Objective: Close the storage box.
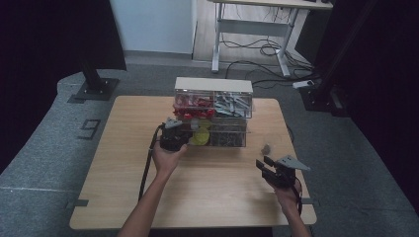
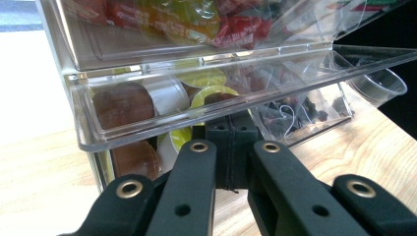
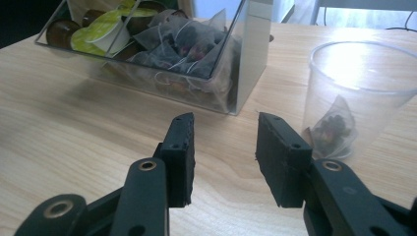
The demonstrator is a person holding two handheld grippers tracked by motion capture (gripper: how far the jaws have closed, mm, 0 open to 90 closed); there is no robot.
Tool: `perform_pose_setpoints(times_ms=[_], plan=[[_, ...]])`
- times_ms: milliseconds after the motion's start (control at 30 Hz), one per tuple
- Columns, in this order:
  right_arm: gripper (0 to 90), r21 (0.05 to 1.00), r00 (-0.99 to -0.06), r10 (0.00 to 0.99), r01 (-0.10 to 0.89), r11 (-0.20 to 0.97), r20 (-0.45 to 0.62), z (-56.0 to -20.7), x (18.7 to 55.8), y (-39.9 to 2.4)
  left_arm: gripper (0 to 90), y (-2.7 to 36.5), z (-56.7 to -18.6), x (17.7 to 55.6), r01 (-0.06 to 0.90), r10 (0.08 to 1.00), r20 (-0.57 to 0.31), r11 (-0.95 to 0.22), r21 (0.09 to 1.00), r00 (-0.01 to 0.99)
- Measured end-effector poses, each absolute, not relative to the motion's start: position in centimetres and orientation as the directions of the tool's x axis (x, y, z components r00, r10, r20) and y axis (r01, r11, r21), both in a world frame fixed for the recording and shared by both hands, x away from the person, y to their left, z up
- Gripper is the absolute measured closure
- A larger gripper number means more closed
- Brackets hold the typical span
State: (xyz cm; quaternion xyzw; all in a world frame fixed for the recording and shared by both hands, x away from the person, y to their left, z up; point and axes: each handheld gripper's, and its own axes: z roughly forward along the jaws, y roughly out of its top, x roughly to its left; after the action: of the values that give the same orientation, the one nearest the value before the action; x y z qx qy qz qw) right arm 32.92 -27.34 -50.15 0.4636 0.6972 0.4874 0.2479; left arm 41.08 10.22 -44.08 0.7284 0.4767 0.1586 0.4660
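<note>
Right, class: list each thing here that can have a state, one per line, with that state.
Lid: lifted open, left gripper shut at its front edge.
Right gripper: open, holding nothing.
Cup: upright, one tea bag inside.
Lower bin: open, holding pods and tea bags.

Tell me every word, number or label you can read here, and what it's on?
"9": a large digit marked on the grey floor left of the table.
Red packets in the clear organizer's upper compartment: white print, too blurred to read.
Yellow-lidded pods in the lower bin: no readable text.
</note>
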Motion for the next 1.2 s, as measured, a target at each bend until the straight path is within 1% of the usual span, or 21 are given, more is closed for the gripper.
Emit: perform_pose_setpoints(times_ms=[200,567,933,1200], plan=[[57.9,0.908,-0.459,0.881,0.408,0.091,0.118,-50.7,32.4,-27.2,90.0,10.4,-44.4,40.6,0.55,0.841,-0.217,-0.111,0.828,0.496],[57.8,0.888,-0.453,0.88,0.452,0.089,0.142,-52.3,32.2,-27.6,90.0,10.8,-45.6,40.0,0.562,0.84,-0.224,-0.112,0.819,0.494],[57.4,0.88,-0.462,0.876,0.463,0.104,0.14,-53.2,31.9,-27.2,90.0,10.6,-46.7,39.7,0.578,0.838,-0.234,-0.116,0.808,0.494],[56.7,0.88,-0.459,0.874,0.468,0.084,0.16,-53.7,31.4,-27.8,90.0,10.6,-47.9,39.5,0.592,0.84,-0.244,-0.11,0.798,0.485]])
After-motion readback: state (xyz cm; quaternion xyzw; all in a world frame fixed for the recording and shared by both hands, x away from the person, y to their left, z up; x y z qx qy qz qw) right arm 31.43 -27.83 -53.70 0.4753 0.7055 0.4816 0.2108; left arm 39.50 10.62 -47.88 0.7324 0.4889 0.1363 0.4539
